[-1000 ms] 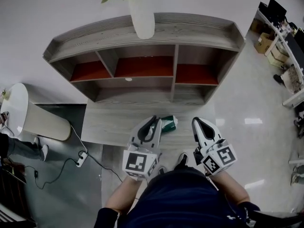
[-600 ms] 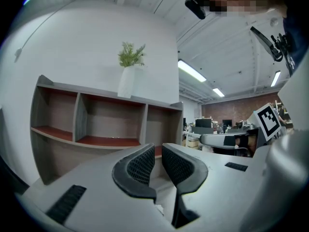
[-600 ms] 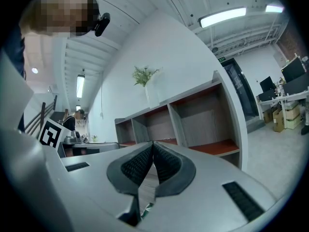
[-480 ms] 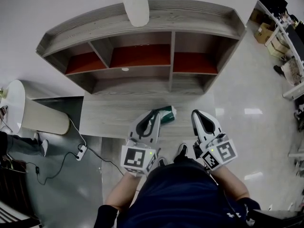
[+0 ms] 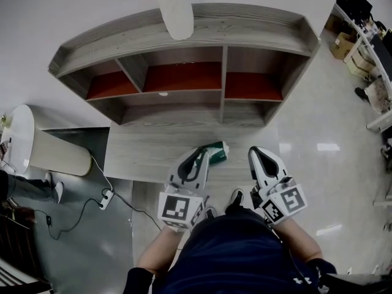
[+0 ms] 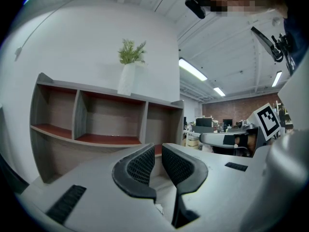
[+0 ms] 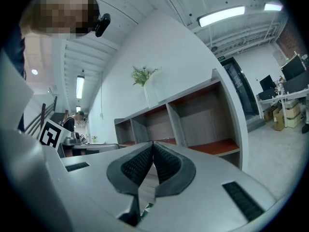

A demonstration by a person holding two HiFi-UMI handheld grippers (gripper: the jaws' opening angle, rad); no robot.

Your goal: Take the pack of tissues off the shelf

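Observation:
The green pack of tissues [image 5: 215, 150] lies on the low wooden platform [image 5: 147, 155] in front of the shelf unit [image 5: 223, 94]. It rests just right of my left gripper's tip. My left gripper [image 5: 199, 154] hovers over the platform's front edge. In the left gripper view its jaws [image 6: 158, 150] stand a narrow gap apart with nothing between them. My right gripper [image 5: 260, 153] is off the pack's right side, with its pads [image 7: 153, 148] touching and empty. A sliver of green [image 7: 145, 208] shows below its jaws. The shelf compartments look bare.
A white vase with a plant [image 5: 176, 11] stands on the shelf top. A white rounded stand [image 5: 37, 146] sits at the left, with a power strip and cable [image 5: 105, 199] on the floor. Office desks [image 5: 367, 48] are at the far right. The person's shoes [image 5: 234, 199] are below the platform edge.
The head view has shifted slightly. Both grippers and the pack keep the same places relative to each other.

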